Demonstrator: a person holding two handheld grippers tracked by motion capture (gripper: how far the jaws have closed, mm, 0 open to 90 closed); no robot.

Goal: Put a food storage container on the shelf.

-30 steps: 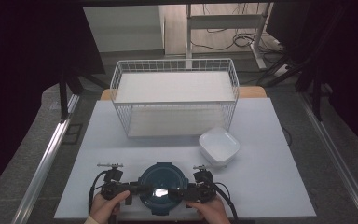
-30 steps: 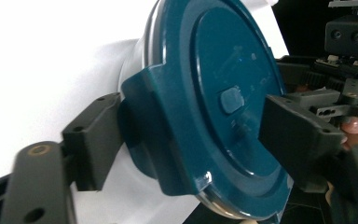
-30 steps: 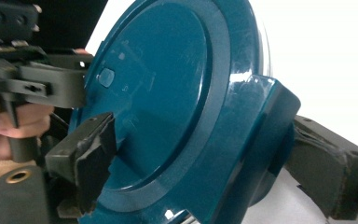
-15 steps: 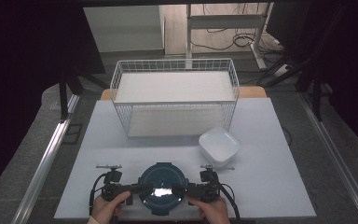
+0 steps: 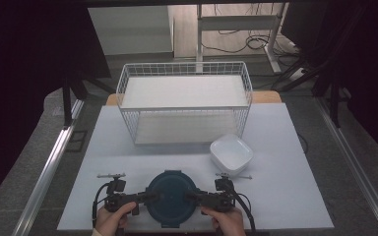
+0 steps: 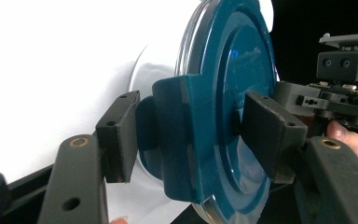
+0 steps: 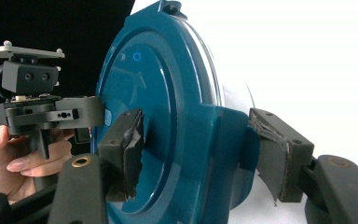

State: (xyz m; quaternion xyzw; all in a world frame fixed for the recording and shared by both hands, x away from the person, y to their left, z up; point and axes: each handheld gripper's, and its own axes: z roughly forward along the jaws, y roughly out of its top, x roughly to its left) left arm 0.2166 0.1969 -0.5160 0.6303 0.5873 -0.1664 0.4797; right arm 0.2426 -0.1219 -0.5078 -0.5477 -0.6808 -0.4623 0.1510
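while both jaws have just been closing, the left hand-held gripper [image 5: 150,197] and right hand-held gripper [image 5: 191,197] clamp opposite side tabs of the blue lidded container [image 5: 171,198], which sits on the worktop [image 5: 285,187] near the person; grasp done, lifting still ahead.

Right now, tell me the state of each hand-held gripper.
Left hand-held gripper: jaws just closing around the blue lid's side clip, pads at it.
Right hand-held gripper: jaws just closing around the opposite clip.

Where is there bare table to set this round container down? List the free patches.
Bare white table left of the wire basket, and right of the white bowl toward the edge. The near middle is crowded: both grippers flank the blue-lidded container.
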